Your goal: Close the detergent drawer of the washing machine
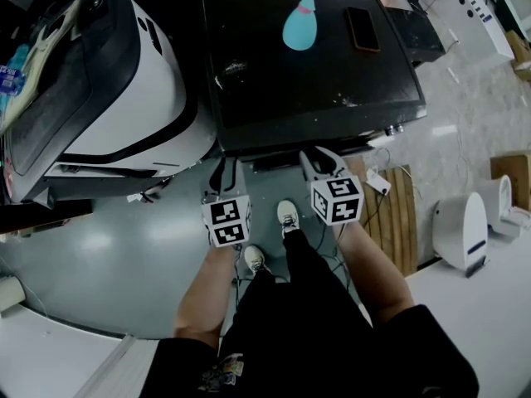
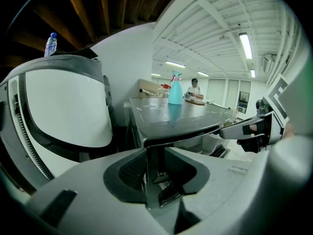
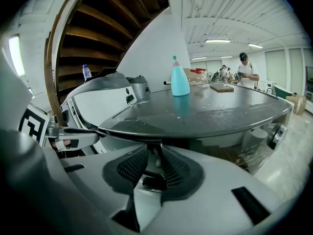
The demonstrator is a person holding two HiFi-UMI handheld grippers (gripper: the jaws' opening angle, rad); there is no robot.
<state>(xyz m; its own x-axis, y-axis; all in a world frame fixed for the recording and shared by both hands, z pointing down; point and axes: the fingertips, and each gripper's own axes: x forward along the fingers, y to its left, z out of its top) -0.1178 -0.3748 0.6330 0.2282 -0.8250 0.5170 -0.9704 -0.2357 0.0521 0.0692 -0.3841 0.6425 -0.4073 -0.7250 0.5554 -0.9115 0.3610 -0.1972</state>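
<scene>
The washing machine has a flat dark top, and its front edge faces me. A blue spray bottle and a phone lie on it. Below that front edge, between the two grippers, a short dark strip juts out; I cannot tell whether it is the detergent drawer. My left gripper hangs just in front of the machine's left front corner, jaws slightly apart with nothing between them. My right gripper is at the front edge further right, also slightly open and holding nothing.
A white machine with a dark curved lid stands close on the left, a water bottle on top of it. On the right are a wooden pallet and a small white appliance. My shoes are on the grey floor. People stand far behind.
</scene>
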